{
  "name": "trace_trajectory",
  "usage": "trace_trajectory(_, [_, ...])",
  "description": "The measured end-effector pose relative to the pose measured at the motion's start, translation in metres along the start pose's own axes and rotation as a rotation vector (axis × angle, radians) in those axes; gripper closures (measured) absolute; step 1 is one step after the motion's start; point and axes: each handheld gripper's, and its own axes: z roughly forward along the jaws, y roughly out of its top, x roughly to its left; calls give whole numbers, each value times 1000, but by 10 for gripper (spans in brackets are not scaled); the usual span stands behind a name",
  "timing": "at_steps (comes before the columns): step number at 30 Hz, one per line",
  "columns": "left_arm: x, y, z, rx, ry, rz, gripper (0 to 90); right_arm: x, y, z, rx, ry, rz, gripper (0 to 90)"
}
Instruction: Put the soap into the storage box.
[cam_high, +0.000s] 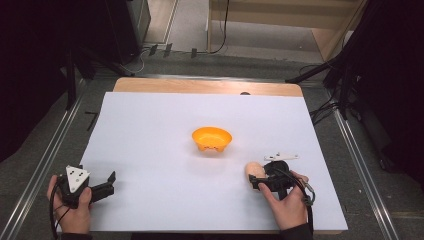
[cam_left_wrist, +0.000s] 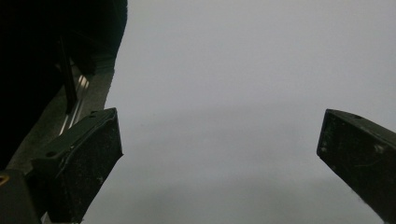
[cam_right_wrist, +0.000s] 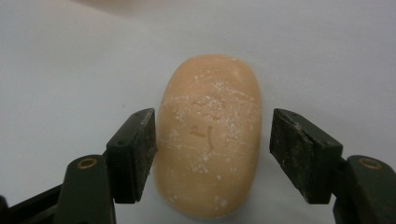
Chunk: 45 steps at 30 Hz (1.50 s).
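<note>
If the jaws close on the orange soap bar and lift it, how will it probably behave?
The soap bar looks solid, so it probably stays stiff. Its sides are rounded and smooth, so it may slip from the right gripper, whose right jaw stands apart from it. It lies flat on the white table, so it is unlikely to roll.

- High view: right gripper (cam_high: 256, 181) covers the near end of the soap (cam_high: 252, 170); its jaw gap is too small to judge.
- Right gripper view: jaw bases cut off by the bottom edge; whether the left pad touches the soap (cam_right_wrist: 209, 135) cannot be told.
- Left gripper view: left gripper (cam_left_wrist: 219, 149) jaws cut off at the bottom corners.
- Bowl (cam_high: 212, 138): rim marks too small to read.
</note>
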Motion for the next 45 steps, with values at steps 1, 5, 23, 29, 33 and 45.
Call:
trace_trajectory(1, [0, 0, 0, 0, 0, 0, 3, 1, 0, 1, 6, 0, 1, 325])
trace_trajectory(5, [0, 0, 0, 0, 0, 2, 3, 3, 1, 4, 10, -2, 0, 331])
trace_trajectory(23, [0, 0, 0, 0, -1, 2, 3, 7, -1, 19, 39, -35, -7, 304])
trace_trajectory(29, [0, 0, 0, -3, -2, 1, 3, 7, -3, 19, 26, -38, -27, 321])
trace_trajectory(33, [0, 0, 0, -3, -5, 1, 3, 5, -2, 19, 40, -20, -47, 325])
trace_trajectory(45, [0, 0, 0, -1, -6, 2, 3, -2, 1, 18, 44, -7, -166, 327])
